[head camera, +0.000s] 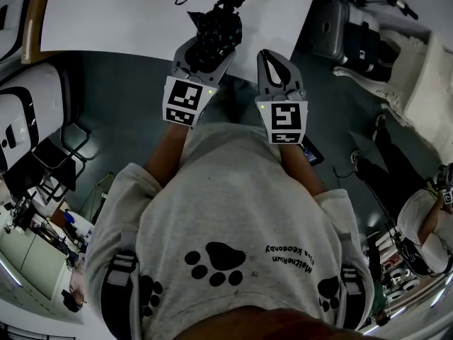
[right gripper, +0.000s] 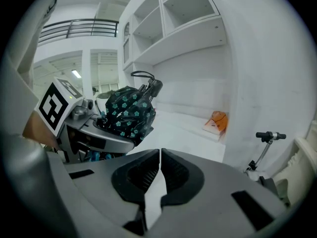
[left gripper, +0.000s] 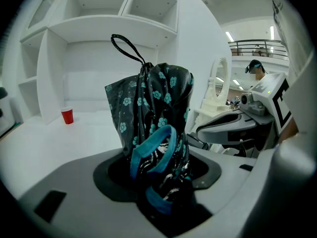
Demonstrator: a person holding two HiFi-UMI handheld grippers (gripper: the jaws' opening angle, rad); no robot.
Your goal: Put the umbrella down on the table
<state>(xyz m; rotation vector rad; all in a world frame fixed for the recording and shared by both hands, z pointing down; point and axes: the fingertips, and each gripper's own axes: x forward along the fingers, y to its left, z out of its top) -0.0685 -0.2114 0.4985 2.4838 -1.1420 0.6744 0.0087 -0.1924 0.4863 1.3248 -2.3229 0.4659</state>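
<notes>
White open shelving (left gripper: pixel 99 29) at upper left, white tabletop (left gripper: pixel 54 133) below it, railed balcony (left gripper: pixel 257 46) and ceiling strip lights (left gripper: pixel 229 35) at right, dark grey floor (head camera: pixel 120 98)

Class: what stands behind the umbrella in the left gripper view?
Behind the umbrella rise white shelves, with a red cup standing at back left. The stretch of shelf wall directly behind it is covered.

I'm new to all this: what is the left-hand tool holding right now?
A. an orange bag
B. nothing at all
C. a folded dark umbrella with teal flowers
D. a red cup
C: the fingers of the left gripper are closed on the umbrella, whose flowered fabric sticks up between them; the red cup stands far off on the table.
</notes>
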